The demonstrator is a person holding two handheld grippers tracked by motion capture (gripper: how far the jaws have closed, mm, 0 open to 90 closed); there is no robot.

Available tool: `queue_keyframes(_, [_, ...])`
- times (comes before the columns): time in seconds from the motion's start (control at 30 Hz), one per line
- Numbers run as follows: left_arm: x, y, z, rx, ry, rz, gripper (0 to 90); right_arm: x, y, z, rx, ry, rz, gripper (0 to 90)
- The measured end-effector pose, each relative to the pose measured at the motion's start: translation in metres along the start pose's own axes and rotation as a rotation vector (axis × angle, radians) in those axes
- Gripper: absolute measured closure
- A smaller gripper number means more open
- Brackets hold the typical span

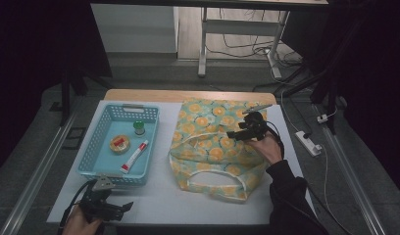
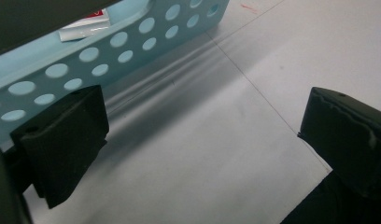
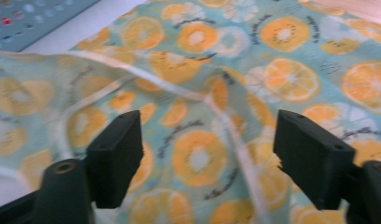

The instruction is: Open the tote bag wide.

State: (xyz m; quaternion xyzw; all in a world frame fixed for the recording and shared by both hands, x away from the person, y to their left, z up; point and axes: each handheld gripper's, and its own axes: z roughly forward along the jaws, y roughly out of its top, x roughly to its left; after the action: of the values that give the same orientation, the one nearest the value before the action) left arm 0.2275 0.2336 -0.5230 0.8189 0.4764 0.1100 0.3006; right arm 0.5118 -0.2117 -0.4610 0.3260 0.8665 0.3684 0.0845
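A fabric bag (image 1: 212,147) printed with orange slices lies flat on the white table (image 1: 159,196), its white-edged handles on top. My right gripper (image 1: 236,133) hovers over the bag's upper middle. In the right gripper view its jaws stand wide apart above the cloth (image 3: 193,65), and the right gripper (image 3: 209,149) holds nothing. My left gripper (image 1: 125,206) rests low at the table's front left corner, just in front of the blue basket (image 1: 92,147). It is open (image 2: 198,135) over bare table, with the basket's perforated wall (image 2: 109,51) to its left.
Inside the basket lie a red-and-white tube (image 1: 135,156), a round tin (image 1: 119,143) and a small green-capped bottle (image 1: 139,128). A wooden strip (image 1: 188,95) borders the table's far edge. A power strip (image 1: 308,143) and cables lie on the floor at right.
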Motion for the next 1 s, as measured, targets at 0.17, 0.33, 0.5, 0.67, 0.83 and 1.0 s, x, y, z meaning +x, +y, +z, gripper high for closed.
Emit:
queue_keyframes(0.17, [0.000, 0.000, 0.000, -0.003, -0.001, -0.001, 1.4, 0.020, -0.007, -0.005, 0.014, 0.020, -0.032, 6.3])
queue_keyframes(0.33, [0.003, -0.001, -0.002, -0.021, -0.012, -0.023, 1.2, 0.037, -0.014, -0.004, 0.034, 0.049, -0.065, 0.0])
queue_keyframes(0.5, [0.005, -0.002, -0.003, -0.033, -0.026, -0.040, 0.9, 0.052, -0.025, 0.002, 0.050, 0.063, -0.105, 0.0])
queue_keyframes(0.67, [0.005, -0.002, -0.003, -0.033, -0.030, -0.037, 0.9, 0.059, -0.037, 0.011, 0.089, 0.065, -0.129, 0.0])
queue_keyframes(0.83, [0.005, -0.002, -0.003, -0.033, -0.031, -0.036, 1.0, 0.062, -0.046, 0.023, 0.114, 0.073, -0.135, 0.0])
queue_keyframes(1.0, [0.005, -0.002, -0.003, -0.034, -0.037, -0.031, 1.0, 0.067, -0.052, 0.034, 0.142, 0.056, -0.164, 0.0])
